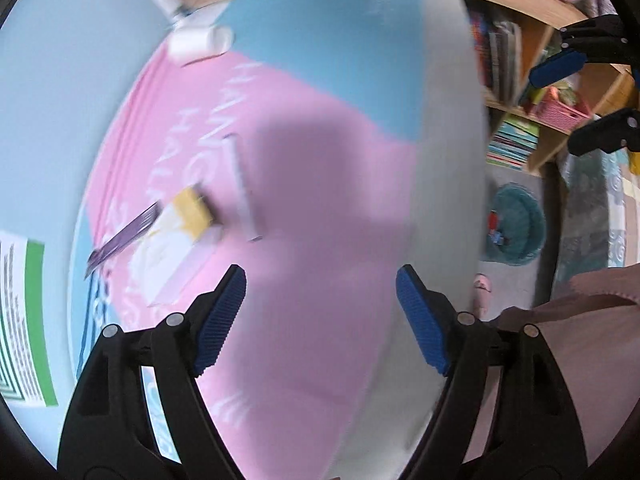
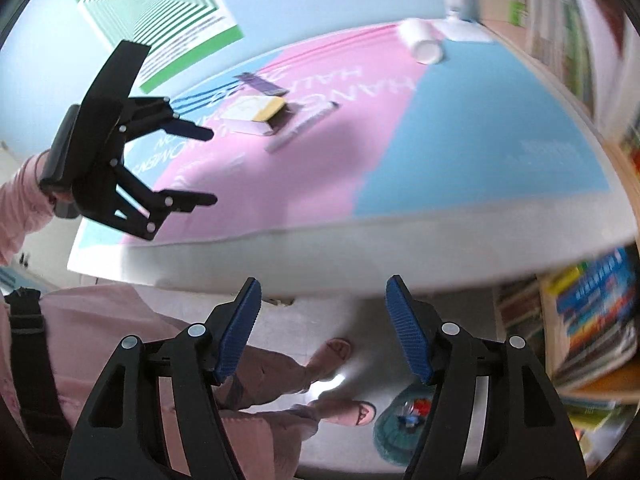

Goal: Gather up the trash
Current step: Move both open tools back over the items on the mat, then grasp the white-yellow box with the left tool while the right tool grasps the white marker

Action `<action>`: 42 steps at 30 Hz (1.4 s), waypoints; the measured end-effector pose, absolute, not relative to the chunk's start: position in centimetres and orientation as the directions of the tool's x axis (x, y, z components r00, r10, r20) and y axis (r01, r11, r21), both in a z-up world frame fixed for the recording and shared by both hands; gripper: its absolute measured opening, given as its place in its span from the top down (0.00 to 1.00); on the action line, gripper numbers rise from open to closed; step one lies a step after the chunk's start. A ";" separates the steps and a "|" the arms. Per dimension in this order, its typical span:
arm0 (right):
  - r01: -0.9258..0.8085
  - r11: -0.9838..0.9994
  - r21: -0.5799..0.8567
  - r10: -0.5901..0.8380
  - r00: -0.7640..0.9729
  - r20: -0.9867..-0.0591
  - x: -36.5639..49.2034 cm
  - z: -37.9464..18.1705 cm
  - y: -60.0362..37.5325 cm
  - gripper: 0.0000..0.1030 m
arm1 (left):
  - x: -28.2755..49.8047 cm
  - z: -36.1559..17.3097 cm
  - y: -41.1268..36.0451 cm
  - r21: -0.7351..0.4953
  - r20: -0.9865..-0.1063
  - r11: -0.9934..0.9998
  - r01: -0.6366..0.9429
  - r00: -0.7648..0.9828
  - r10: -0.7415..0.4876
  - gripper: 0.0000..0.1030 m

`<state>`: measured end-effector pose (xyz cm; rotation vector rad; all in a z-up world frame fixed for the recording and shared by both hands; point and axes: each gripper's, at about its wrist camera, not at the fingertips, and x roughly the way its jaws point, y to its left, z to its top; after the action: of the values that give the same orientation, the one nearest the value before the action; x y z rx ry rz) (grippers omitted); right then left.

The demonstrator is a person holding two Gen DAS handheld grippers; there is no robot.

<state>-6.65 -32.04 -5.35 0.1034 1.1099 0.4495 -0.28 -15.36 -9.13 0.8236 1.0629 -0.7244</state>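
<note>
With both the left claw point(image 1: 320, 320) and the right claw point(image 2: 322, 330) spread apart and empty, the litter lies mid-surface point(image 1: 320, 240): a small carton point(image 1: 180, 240), probably light and crushable, best pinched across its narrow sides.

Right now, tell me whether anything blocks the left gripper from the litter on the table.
Nothing visible does. The left gripper hangs open and empty over bare pink cloth, and the yellow-and-white box, white strip and purple strip lie ahead, unobstructed.
</note>
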 end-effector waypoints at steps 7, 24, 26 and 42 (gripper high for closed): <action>-0.380 0.876 0.297 0.427 0.324 -0.844 -0.9 -5.3 -27.7 0.36 | 3.8 -9.2 -11.8 0.237 -0.937 0.554 0.798 0.339 -0.088 0.27; -0.387 0.877 0.284 0.393 0.240 -0.887 9.9 -7.5 -21.0 0.36 | 12.4 -11.1 -6.2 0.220 -0.947 0.545 0.809 0.310 -0.078 0.23; -0.373 0.882 0.287 0.387 0.228 -0.893 10.9 -8.1 -20.5 0.36 | 13.1 -11.7 -6.0 0.213 -0.951 0.526 0.823 0.299 -0.083 0.20; -0.227 0.953 0.199 0.242 0.182 -0.953 15.8 -13.0 -17.6 0.34 | 15.9 -15.6 -6.8 0.135 -0.967 0.418 0.898 0.212 -0.143 0.16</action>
<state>15.83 -17.62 -12.95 0.0135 1.3474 0.3311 15.87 -6.79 -15.61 0.8523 1.1160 -0.8602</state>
